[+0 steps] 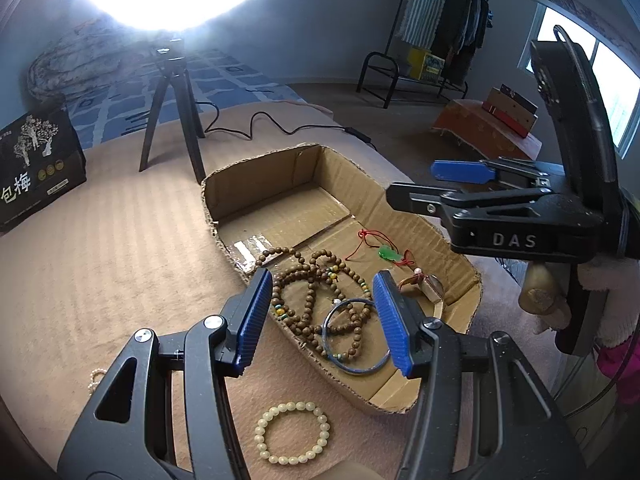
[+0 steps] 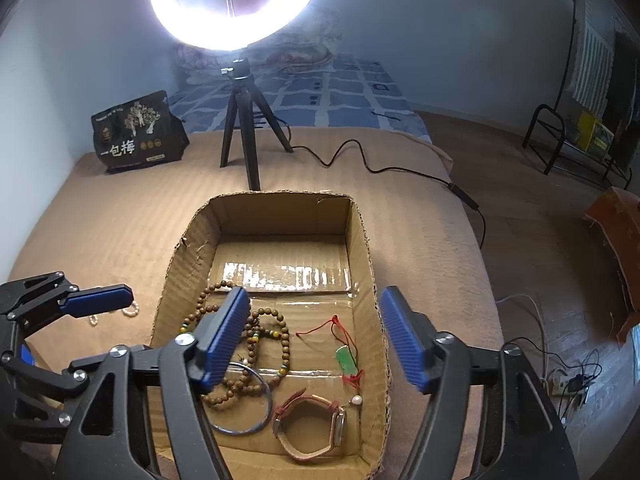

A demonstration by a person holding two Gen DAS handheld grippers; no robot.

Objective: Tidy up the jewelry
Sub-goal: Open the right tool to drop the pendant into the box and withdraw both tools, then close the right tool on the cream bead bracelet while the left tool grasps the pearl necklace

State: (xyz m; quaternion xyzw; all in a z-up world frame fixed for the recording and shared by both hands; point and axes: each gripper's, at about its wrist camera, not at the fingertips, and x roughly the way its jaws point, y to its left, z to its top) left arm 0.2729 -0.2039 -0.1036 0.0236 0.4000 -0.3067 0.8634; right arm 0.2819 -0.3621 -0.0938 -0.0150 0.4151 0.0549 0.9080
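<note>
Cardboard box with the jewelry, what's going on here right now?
A person holds both grippers over the cardboard box on the bed. The left gripper and right gripper have open jaws, nothing between them. In the box lie wooden beads, a blue bangle, a green pendant and a watch. A cream bead bracelet is still outside on the blanket.

A ring light blows out the top of both frames into white glare, reflecting off tape in the cardboard box, while fisheye edges curve and darken.
</note>
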